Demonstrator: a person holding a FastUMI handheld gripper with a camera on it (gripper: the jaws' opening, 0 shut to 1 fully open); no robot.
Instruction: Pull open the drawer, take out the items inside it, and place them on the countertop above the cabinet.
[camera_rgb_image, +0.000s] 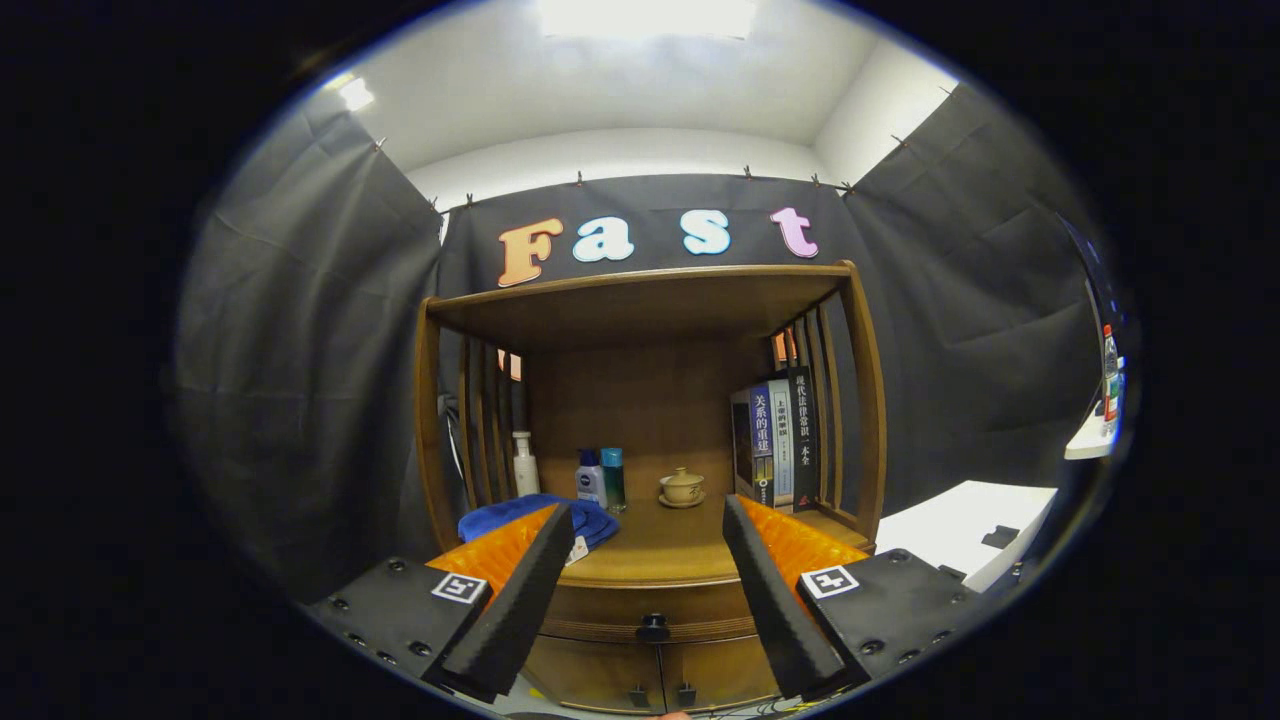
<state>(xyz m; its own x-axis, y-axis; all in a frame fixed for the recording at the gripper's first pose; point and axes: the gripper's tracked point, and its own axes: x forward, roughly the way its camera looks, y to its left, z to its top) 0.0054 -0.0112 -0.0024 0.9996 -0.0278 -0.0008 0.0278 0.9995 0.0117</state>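
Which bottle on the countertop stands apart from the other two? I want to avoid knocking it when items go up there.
The white pump bottle, alone by the left slats behind the blue cloth. The two blue bottles stand touching, mid-shelf, beyond the open gripper.

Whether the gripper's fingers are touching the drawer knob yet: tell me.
Apart. In the gripper view the gripper is open, and the drawer knob sits between the fingers with wood of the drawer showing on both sides.
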